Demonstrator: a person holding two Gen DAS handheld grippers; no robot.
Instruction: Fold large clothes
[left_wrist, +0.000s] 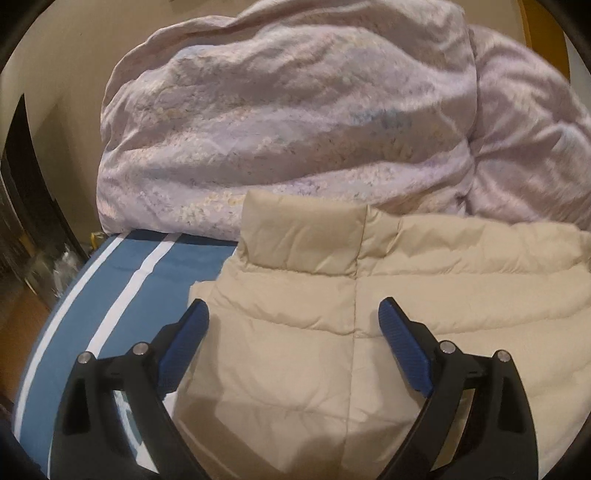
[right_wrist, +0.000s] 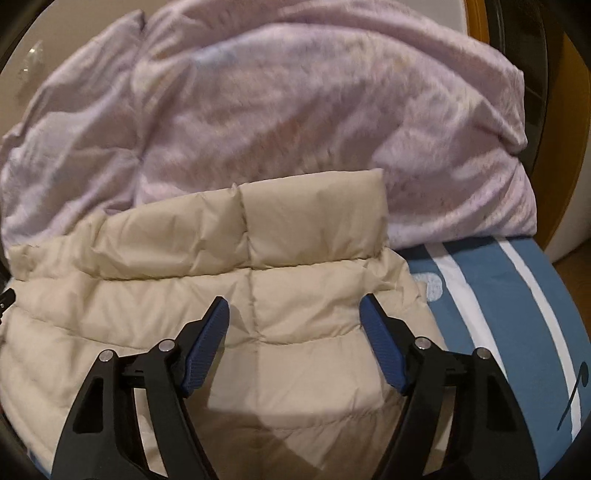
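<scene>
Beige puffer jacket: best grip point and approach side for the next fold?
Judging by its pose, take the beige puffer jacket at its outer side edges just below the raised collar. The left gripper comes in from the striped blue sheet side, the right gripper from the opposite edge. Both have open jaws; the thin free edges there pinch more easily than the puffy middle.

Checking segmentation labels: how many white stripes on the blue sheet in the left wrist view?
2. Outer white stripe runs near the sheet's left edge; inner white stripe runs nearer the beige jacket. More may lie hidden under it.
</scene>
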